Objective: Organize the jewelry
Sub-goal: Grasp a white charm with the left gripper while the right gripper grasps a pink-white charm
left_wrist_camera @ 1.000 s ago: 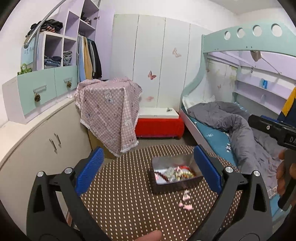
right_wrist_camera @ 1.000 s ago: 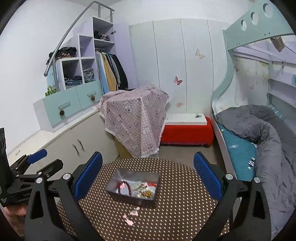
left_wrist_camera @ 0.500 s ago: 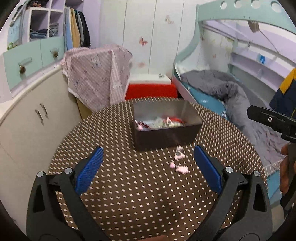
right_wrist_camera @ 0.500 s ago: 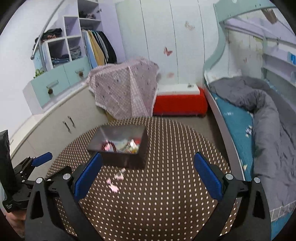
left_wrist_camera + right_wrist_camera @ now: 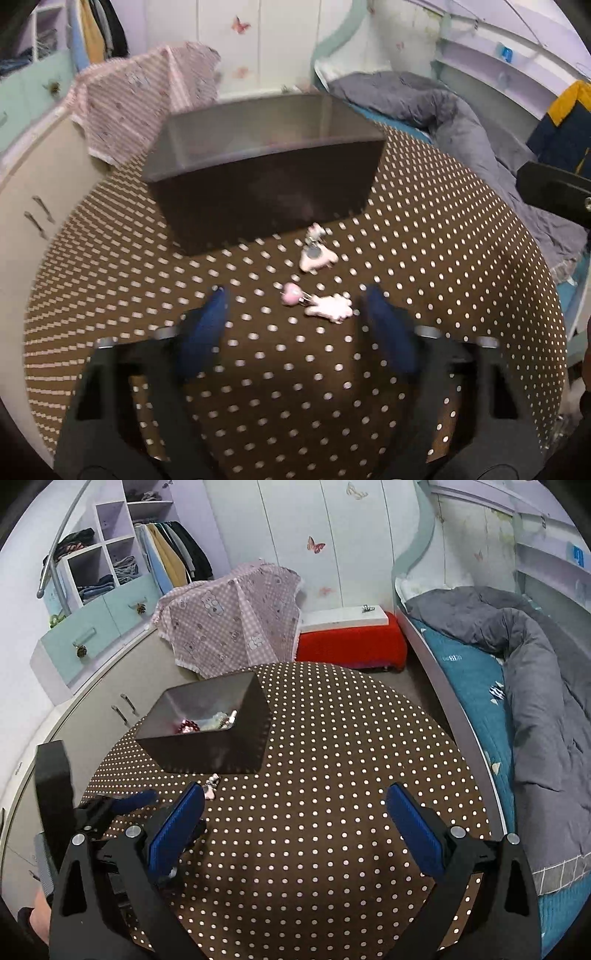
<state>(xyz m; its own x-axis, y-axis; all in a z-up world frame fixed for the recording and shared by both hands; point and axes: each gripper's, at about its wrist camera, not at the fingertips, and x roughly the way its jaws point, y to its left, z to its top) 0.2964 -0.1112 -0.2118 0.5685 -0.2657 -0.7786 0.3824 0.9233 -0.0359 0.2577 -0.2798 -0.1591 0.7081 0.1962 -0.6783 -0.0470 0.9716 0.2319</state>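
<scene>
The left tongs tilt steeply down over the dotted surface, jaws closing, blurred, pinching nothing. A pink heart charm and a pale pink trinket lie just ahead, between the blue pads but untouched. A second pink trinket lies just in front of the dark box, which holds more jewelry. The right tongs hang spread wide and empty over bare surface beside them. Beyond the box stand a draped pink cloth and a bed.
</scene>
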